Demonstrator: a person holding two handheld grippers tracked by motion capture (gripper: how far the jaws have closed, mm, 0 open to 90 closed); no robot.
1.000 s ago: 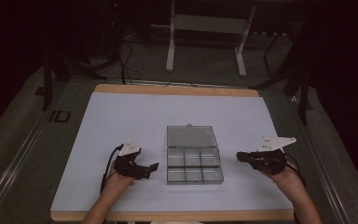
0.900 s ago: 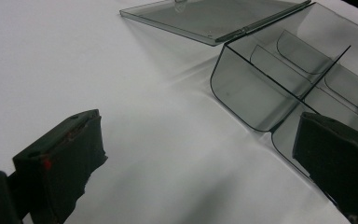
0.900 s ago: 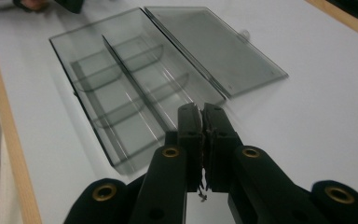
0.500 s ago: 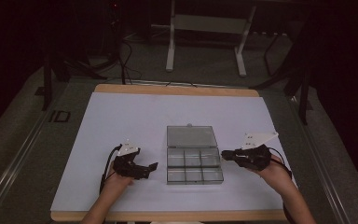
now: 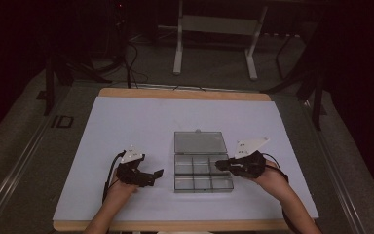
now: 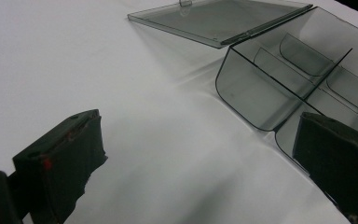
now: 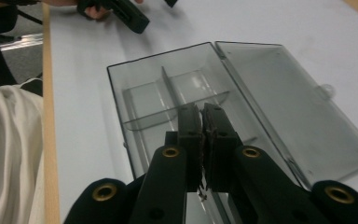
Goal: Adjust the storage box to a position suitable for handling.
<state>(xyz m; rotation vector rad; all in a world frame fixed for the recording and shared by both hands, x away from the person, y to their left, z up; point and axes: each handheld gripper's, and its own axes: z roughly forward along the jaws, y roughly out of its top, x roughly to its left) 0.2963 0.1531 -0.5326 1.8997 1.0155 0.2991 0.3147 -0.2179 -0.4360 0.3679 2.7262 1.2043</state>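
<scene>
A clear plastic compartment box [image 5: 203, 174] lies in the middle of the white table, its lid [image 5: 198, 142] folded flat toward the back. Its several compartments look empty. My left gripper [image 5: 155, 176] rests on the table just left of the box, jaws wide apart with nothing between them. In the left gripper view the box's near corner [image 6: 261, 93] stands beside my right-hand jaw. My right gripper [image 5: 220, 165] is at the box's right side, tips over its edge. In the right gripper view this gripper [image 7: 207, 123] is shut, pads together, above the dividers [image 7: 168, 88].
The white mat [image 5: 126, 126] covers a table with a wooden edge [image 5: 185, 92]. The right gripper view shows the other gripper [image 7: 121, 14] beyond the box, a white garment [image 7: 4, 154] and the wooden edge [image 7: 46, 93]. Dark floor and a stand's legs [image 5: 214, 44] lie behind.
My right gripper has moved left from the open mat to the box's right edge, its tips now over the box. The left gripper and the box have stayed put.
</scene>
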